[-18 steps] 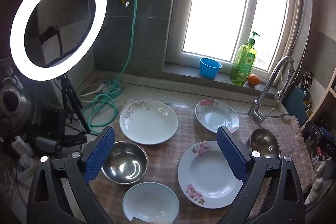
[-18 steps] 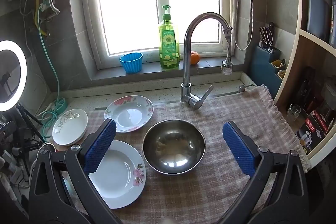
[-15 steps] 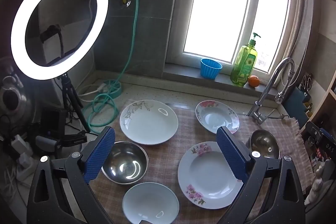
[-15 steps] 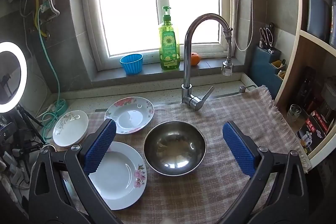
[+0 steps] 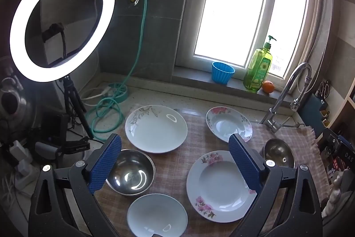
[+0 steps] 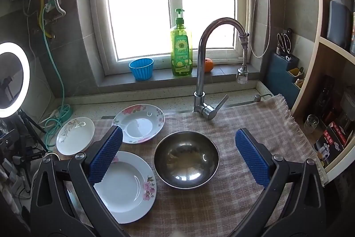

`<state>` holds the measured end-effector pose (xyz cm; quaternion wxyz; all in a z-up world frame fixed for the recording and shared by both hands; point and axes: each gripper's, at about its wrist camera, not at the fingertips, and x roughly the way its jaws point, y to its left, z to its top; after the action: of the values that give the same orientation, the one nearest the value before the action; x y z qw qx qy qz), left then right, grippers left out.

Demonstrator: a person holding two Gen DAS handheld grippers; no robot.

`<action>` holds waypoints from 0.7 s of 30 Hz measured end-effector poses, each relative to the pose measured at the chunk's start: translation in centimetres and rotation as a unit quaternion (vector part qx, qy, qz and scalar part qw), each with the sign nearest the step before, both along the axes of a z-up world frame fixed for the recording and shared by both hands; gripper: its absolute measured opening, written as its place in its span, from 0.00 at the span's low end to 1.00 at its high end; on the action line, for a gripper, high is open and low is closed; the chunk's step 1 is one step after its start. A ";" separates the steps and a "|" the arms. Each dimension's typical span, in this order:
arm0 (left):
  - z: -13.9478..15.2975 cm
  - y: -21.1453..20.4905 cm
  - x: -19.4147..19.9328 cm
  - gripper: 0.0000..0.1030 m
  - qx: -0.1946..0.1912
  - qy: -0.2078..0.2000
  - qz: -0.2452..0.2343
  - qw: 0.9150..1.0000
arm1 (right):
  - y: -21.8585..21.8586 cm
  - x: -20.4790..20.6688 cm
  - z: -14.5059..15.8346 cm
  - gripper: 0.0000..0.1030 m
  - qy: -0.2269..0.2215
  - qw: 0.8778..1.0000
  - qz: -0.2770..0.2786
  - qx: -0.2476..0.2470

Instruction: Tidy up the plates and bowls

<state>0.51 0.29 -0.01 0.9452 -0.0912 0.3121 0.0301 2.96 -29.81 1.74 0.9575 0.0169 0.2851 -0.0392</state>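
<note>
Plain white plate at checked cloth's near edge: front rim cut by left-wrist picture's bottom edge. Right finger hides part of large floral plate. Left finger covers steel bowl's left rim. Box lettering on right shelf too small to read.

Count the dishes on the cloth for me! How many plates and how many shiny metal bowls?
Plates: 4
Metal bowls: 2
Total: 6
</note>
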 end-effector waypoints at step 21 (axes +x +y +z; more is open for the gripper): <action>-0.1 -0.2 0.3 0.95 -0.004 0.002 -0.005 1.000 | 0.1 0.4 0.0 1.00 -0.001 1.000 0.000 0.000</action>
<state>0.79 0.10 -0.09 0.9444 -0.0934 0.3142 0.0243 3.31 -29.71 1.72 0.9578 0.0170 0.2844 -0.0393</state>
